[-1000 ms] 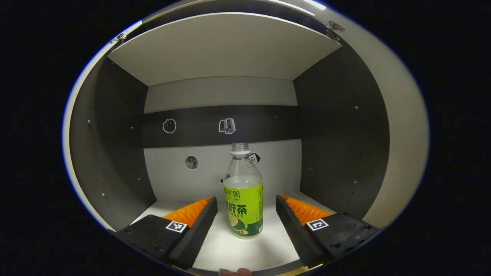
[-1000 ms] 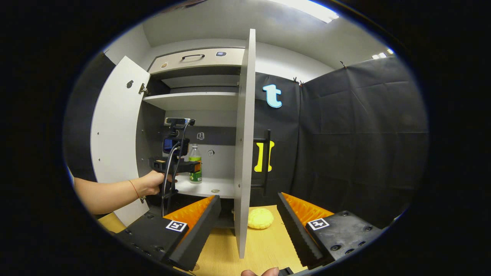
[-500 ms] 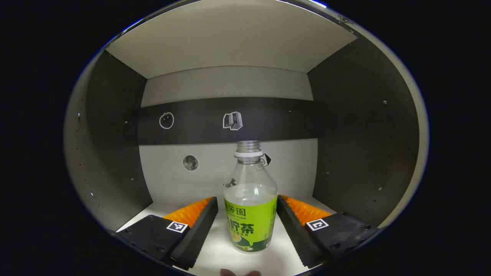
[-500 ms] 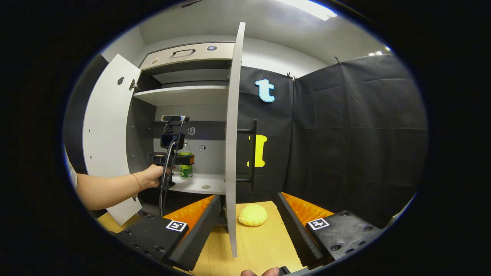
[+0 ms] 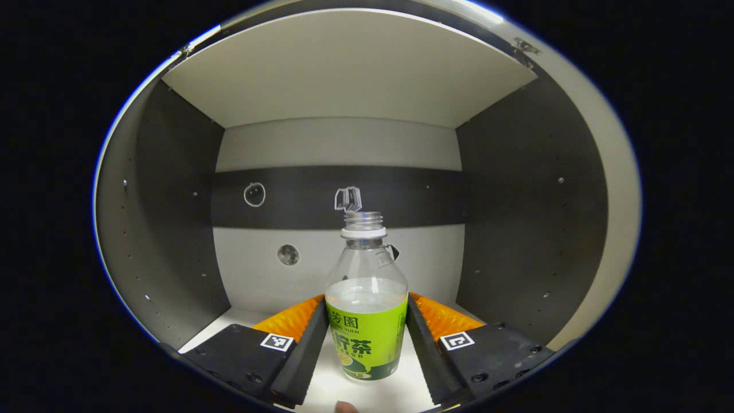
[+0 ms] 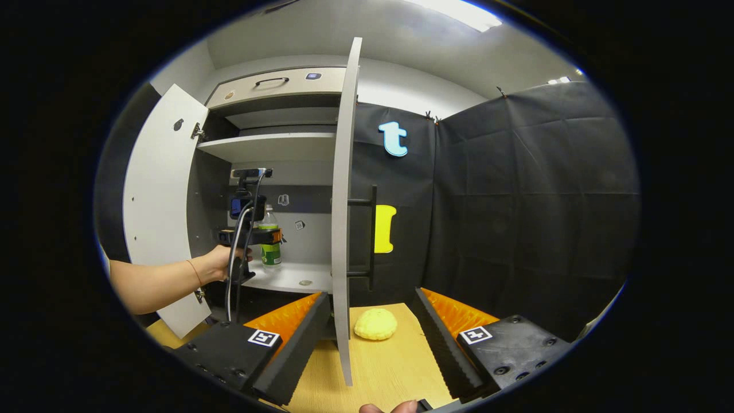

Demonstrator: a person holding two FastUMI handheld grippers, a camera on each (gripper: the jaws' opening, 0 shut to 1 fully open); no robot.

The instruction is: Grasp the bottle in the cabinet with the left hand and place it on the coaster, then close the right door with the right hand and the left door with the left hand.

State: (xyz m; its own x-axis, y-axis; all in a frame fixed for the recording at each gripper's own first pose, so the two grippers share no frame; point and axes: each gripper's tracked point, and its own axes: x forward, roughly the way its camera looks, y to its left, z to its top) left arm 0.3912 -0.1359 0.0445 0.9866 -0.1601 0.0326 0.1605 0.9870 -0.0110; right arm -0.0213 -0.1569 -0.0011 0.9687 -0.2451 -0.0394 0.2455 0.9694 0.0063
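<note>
While the left hand-held gripper (image 5: 367, 344) reaches into the cabinet (image 5: 172, 189), its two fingers (image 5: 307, 350) stand against either side of the bottle (image 5: 367, 327), pinching it at the green label. Seen in the left gripper view, the bottle is upright, uncapped, clear above the label with liquid up to about the label's top, and its base sits on the white shelf (image 5: 229, 321) or just at it; I cannot tell whether it has left the surface. Behind it runs a dark band across the back wall, with small stickers at about 10 and 12 o'clock of the bottle's neck. From farther off, the right gripper view gives the whole setting: a hand (image 6: 221, 261) holds the left hand-held gripper (image 6: 269, 236) by its handle at the bottle (image 6: 269, 244), a cable hanging down from the rig. That view also shows the left door (image 6: 157, 206) swung wide at 9 o'clock and the right door (image 6: 342, 206) edge-on, straight ahead, with a dark bar handle on its far side. A yellow rounded thing (image 6: 375, 324) lies on the wooden desk (image 6: 390, 367) just right of that door's lower edge; whether it is the coaster I cannot tell. The right hand-held gripper (image 6: 370, 338) is spread, holding nothing, its fingers to either side of the door's bottom corner and apart from it.
</note>
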